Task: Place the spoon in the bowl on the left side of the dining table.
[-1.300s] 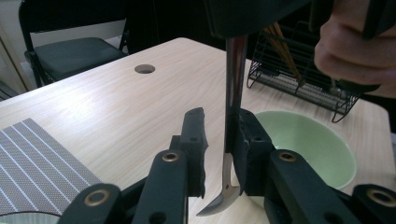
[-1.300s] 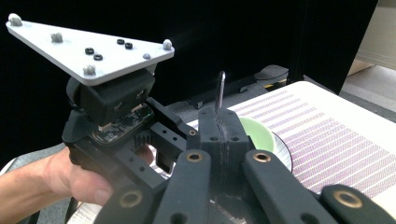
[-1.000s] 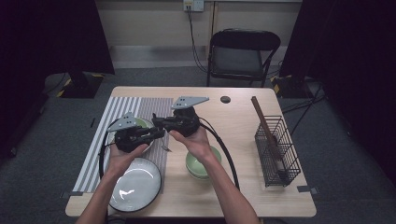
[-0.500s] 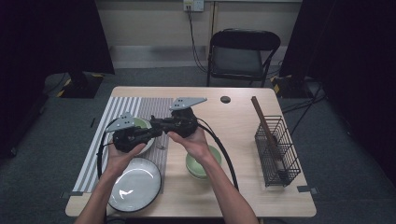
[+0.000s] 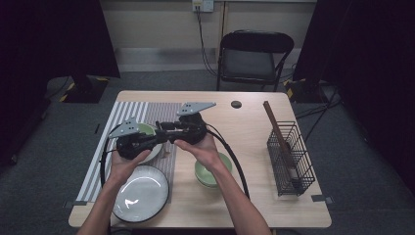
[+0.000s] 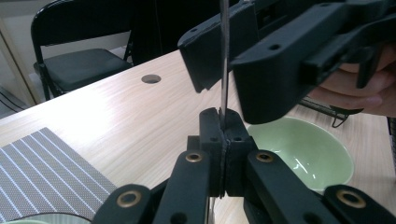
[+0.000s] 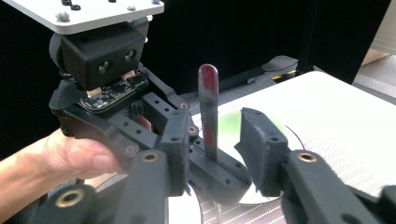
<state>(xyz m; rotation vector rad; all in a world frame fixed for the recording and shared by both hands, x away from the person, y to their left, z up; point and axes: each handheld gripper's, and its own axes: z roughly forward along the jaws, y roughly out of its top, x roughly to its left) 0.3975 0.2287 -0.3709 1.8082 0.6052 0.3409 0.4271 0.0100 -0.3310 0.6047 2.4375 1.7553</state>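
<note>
- Now, handover in mid-air at frame centre: left gripper point(image 5: 155, 138) clamped tight on a thin metal utensil handle point(image 6: 224, 56).
- Right gripper point(image 5: 169, 133) jaws just opening, spread either side of the handle point(image 7: 208, 112), no longer pressing.
- Likely next: right hand free to withdraw.

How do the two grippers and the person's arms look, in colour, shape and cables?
The left gripper and right gripper are black plastic with brass-coloured pivot pins. Each carries a grey three-cornered plate on top and trails a thick black cable. The forearms are bare, without sleeves.
</note>
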